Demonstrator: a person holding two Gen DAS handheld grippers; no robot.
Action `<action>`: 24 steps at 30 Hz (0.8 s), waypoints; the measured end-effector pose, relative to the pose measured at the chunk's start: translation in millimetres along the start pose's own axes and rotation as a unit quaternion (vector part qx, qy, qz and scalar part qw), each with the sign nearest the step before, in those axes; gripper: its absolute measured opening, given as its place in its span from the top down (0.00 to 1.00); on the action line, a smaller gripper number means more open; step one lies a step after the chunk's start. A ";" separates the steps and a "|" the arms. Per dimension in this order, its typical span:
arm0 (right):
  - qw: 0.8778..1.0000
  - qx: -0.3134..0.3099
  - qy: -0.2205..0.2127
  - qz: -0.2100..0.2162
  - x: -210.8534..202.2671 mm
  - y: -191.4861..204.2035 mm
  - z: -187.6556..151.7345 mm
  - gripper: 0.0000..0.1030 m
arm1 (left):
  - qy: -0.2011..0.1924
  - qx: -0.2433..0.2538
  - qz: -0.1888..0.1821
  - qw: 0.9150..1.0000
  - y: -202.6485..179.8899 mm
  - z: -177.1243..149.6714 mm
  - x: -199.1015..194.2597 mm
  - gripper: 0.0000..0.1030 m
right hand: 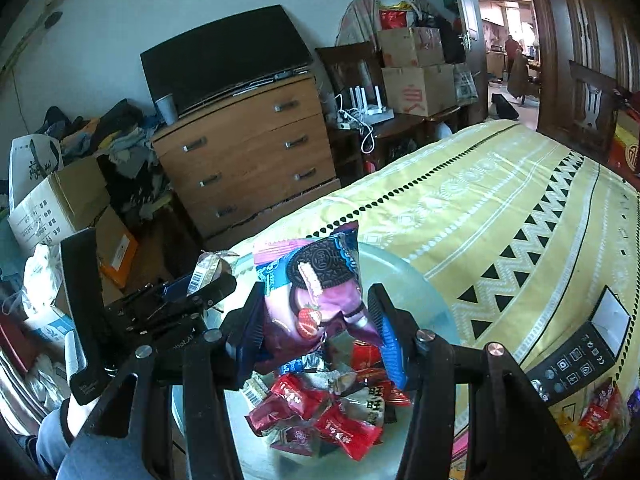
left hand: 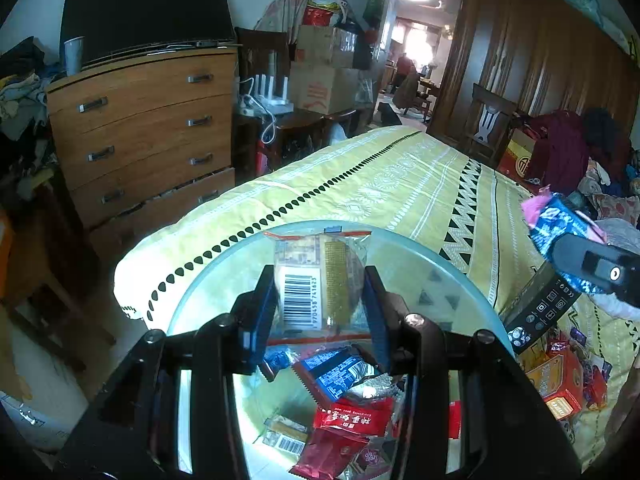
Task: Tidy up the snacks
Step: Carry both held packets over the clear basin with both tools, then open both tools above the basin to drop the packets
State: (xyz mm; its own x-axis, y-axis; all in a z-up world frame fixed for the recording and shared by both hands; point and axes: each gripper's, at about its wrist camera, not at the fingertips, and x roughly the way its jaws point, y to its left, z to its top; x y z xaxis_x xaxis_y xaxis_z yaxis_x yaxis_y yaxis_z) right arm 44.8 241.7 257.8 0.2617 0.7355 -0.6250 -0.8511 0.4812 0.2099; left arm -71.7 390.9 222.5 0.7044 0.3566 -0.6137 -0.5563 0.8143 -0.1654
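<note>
My left gripper (left hand: 320, 304) is shut on a clear snack packet with a barcode (left hand: 316, 280), held above a clear glass bowl (left hand: 432, 264) on the yellow bedspread. The bowl holds several red and blue wrapped snacks (left hand: 348, 412). My right gripper (right hand: 316, 312) is shut on a pink and blue Oreo packet (right hand: 316, 280), held over the same bowl (right hand: 412, 280) and its pile of red snacks (right hand: 332, 412). The right gripper also shows in the left wrist view (left hand: 592, 268), at the right edge. The left gripper also shows in the right wrist view (right hand: 176, 304), left of the bowl.
More loose snacks (left hand: 560, 384) lie on the yellow bedspread (left hand: 400, 184) right of the bowl, beside a black box (right hand: 576, 356). A wooden chest of drawers (left hand: 144, 132) with a black screen stands left of the bed. Cardboard boxes (right hand: 60, 204) and clothes crowd the floor.
</note>
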 end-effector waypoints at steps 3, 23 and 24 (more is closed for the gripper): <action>1.000 -0.001 0.003 0.000 3.0 3.0 -1.5 0.47 | 0.002 0.000 -0.001 1.000 4.5 -0.1 -0.1 0.59; 1.000 -0.007 0.003 0.001 4.1 8.0 -3.3 0.47 | 0.005 0.004 -0.002 1.000 9.5 -0.4 5.6 0.59; 1.000 -0.007 0.003 0.001 4.5 8.4 -4.0 0.47 | 0.005 0.003 -0.001 1.000 9.2 -0.3 5.4 0.59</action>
State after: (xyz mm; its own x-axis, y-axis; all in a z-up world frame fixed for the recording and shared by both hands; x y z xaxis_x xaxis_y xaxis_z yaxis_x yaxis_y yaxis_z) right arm 36.9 247.2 253.7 0.2569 0.7341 -0.6286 -0.8581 0.4724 0.2011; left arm -73.1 400.1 217.5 0.7015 0.3495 -0.6211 -0.5514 0.8183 -0.1623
